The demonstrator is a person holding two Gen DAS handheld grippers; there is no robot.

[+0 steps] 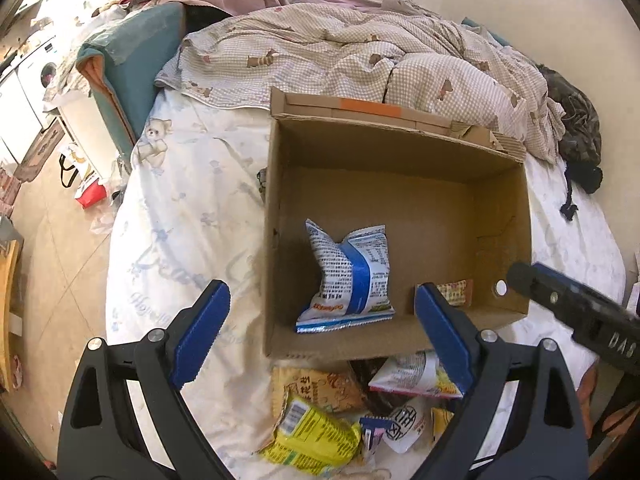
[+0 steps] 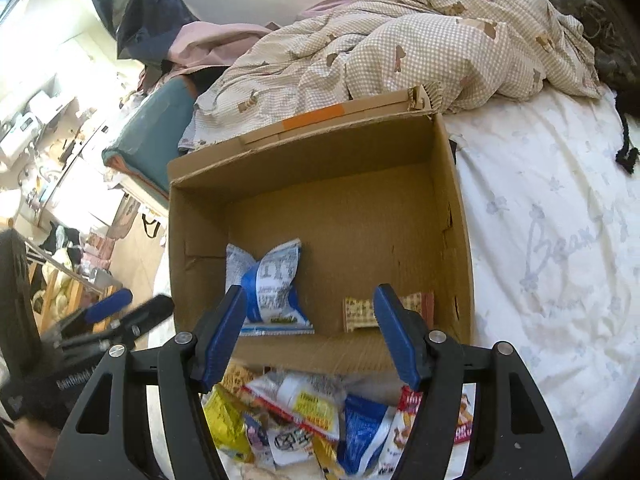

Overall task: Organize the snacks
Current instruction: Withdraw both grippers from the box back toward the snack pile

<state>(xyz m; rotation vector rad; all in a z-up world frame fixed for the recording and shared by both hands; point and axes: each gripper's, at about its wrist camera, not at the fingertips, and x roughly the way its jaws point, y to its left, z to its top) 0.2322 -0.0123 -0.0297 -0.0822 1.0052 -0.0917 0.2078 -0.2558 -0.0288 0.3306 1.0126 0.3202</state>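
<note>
Bedding covers nearly the whole scene: a white sheet (image 1: 192, 216) printed with pale flowers and script is spread over the bed, and a rumpled checked quilt (image 1: 340, 56) with small brown animal shapes lies bunched along the far side. On the sheet stands an open cardboard box (image 1: 276, 184), its far flap (image 1: 360, 110) marked by an orange strip, and most of its floor is bare. Inside the box, toward its near left corner, a puffed blue and white snack bag (image 1: 348, 276) stands leaning, printed with dense small text; a small flat red and cream packet (image 2: 360, 312) lies against the near wall further right, well apart from the bag. Just outside the near wall, on the sheet, lies a loose heap of snacks (image 1: 360, 412), among them a yellow packet (image 1: 316, 436), a tan packet with dark lettering, a white packet with a round black mark and another blue and white bag (image 2: 364, 432). The left gripper (image 1: 322, 334) hangs above the near left corner of the box with its blue-padded fingers (image 1: 200, 332) spread wide and nothing between them. The right gripper (image 2: 310, 334) hangs above the near wall of the box, its fingers (image 2: 222, 336) moderately apart and empty, pressing on nothing. Each gripper shows at the edge of the other's view, off to the side of the box. Beyond the bed on the left lie a teal cushion (image 1: 132, 64) and a cluttered floor.
</note>
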